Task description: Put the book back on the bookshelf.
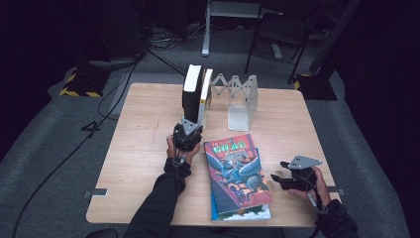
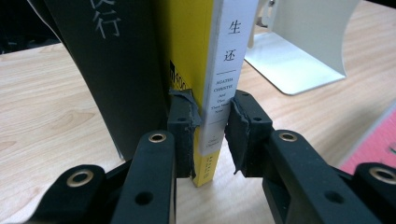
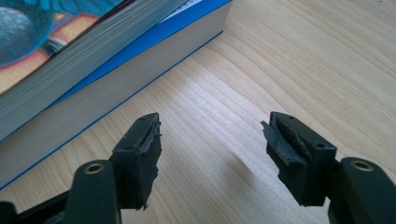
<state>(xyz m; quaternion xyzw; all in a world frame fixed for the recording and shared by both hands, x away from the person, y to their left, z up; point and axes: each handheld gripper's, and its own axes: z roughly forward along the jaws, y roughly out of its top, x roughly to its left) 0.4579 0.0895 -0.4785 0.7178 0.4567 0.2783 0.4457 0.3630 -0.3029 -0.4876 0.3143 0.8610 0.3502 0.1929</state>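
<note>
Two books stand upright at the table's far middle: a thick black book [image 1: 190, 91] [image 2: 116, 70] and, at its right, a thin yellow and white book [image 1: 204, 96] [image 2: 224, 60]. My left gripper [image 1: 194, 121] [image 2: 210, 126] reaches the thin book from the front, low on its spine, one pad on the yellow cover and the other against the white side. My right gripper [image 1: 275, 179] [image 3: 212, 140] rests at the table's right front, open and empty, jaws pointing at a flat stack: a colourful illustrated book [image 1: 235, 171] [image 3: 56, 56] on a blue book [image 1: 242, 212] [image 3: 140, 70].
A white expandable bookend rack [image 1: 241, 99] [image 2: 299, 51] stands right of the upright books. The wooden table [image 1: 143, 148] has bare room at its left half. Beyond it lie grey carpet, cables and chair legs.
</note>
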